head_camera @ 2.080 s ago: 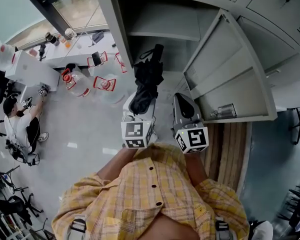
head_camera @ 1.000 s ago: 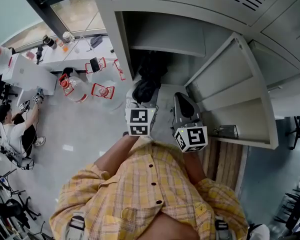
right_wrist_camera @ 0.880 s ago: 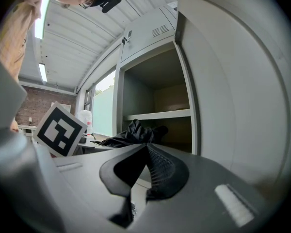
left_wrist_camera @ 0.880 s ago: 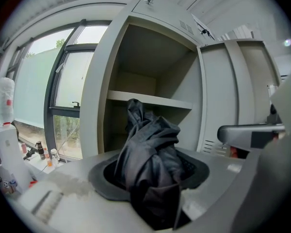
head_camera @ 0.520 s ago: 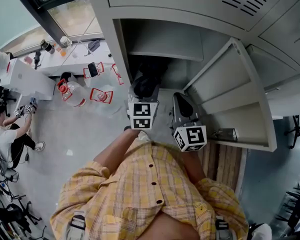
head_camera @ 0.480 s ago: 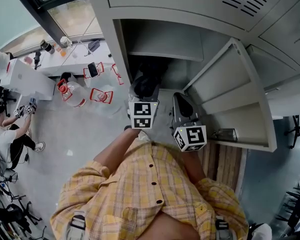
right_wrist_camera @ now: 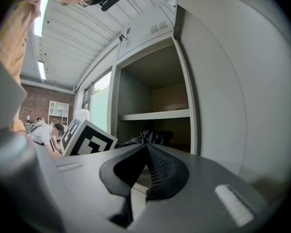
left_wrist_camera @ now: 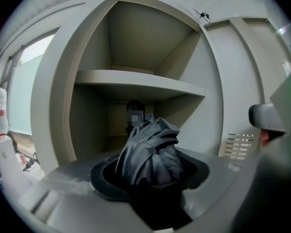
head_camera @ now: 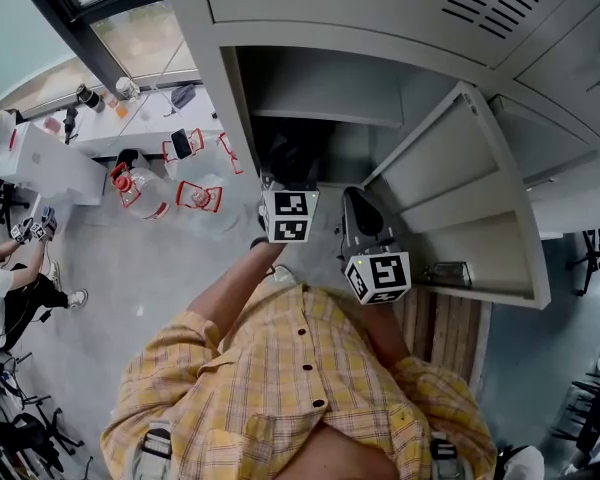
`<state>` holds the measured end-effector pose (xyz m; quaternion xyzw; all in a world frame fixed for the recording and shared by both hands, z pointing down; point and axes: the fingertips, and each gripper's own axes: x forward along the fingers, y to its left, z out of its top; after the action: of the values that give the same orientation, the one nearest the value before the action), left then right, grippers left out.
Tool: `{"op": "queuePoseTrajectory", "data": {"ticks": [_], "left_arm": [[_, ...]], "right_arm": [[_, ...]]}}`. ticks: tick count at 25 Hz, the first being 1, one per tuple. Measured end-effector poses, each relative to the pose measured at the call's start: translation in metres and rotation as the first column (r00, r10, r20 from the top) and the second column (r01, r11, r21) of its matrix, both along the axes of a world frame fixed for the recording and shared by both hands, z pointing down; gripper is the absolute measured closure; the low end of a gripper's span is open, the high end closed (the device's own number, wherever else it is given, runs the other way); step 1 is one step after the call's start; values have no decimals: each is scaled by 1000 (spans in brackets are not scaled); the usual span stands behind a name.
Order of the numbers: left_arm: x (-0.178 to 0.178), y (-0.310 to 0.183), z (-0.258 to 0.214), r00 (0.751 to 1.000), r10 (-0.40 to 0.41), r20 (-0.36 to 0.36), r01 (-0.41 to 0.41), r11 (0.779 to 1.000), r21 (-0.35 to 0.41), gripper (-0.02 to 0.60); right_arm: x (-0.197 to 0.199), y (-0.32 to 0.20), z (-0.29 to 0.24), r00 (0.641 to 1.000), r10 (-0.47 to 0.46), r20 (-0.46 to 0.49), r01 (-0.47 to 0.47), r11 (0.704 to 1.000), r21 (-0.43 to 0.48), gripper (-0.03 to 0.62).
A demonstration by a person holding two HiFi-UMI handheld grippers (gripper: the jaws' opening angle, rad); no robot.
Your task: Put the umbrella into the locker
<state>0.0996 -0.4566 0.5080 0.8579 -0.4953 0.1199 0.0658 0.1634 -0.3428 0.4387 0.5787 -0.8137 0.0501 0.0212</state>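
Under the shelf [left_wrist_camera: 136,84] of the locker [head_camera: 320,78], the left hand-held gripper [left_wrist_camera: 150,178] has carried the clasped umbrella [left_wrist_camera: 148,144] inside; only release remains

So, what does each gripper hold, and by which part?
Left gripper holds the umbrella by its bundled fabric; right gripper holds nothing.

Matt painted metal locker [head_camera: 206,88], crumpled cloth umbrella [left_wrist_camera: 148,152].

umbrella [left_wrist_camera: 148,149] — in locker [left_wrist_camera: 56,110], below shelf [left_wrist_camera: 136,84]
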Motion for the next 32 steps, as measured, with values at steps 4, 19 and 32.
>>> {"op": "queuePoseTrajectory", "data": {"ticks": [4, 19, 32], "left_arm": [[7, -9, 15, 1000, -9, 2, 9, 999, -31, 341], [32, -27, 51, 996, 41, 83, -30, 991, -127, 331], [32, -9, 50, 990, 131, 43, -123, 980, -157, 158]], "right_arm": [[0, -3, 0, 1000, 0, -2, 0, 1000, -2, 597], [6, -5, 3, 1000, 15, -2, -15, 1000, -13, 597], [9, 6, 5, 1000, 15, -3, -15, 1000, -17, 597]]}}
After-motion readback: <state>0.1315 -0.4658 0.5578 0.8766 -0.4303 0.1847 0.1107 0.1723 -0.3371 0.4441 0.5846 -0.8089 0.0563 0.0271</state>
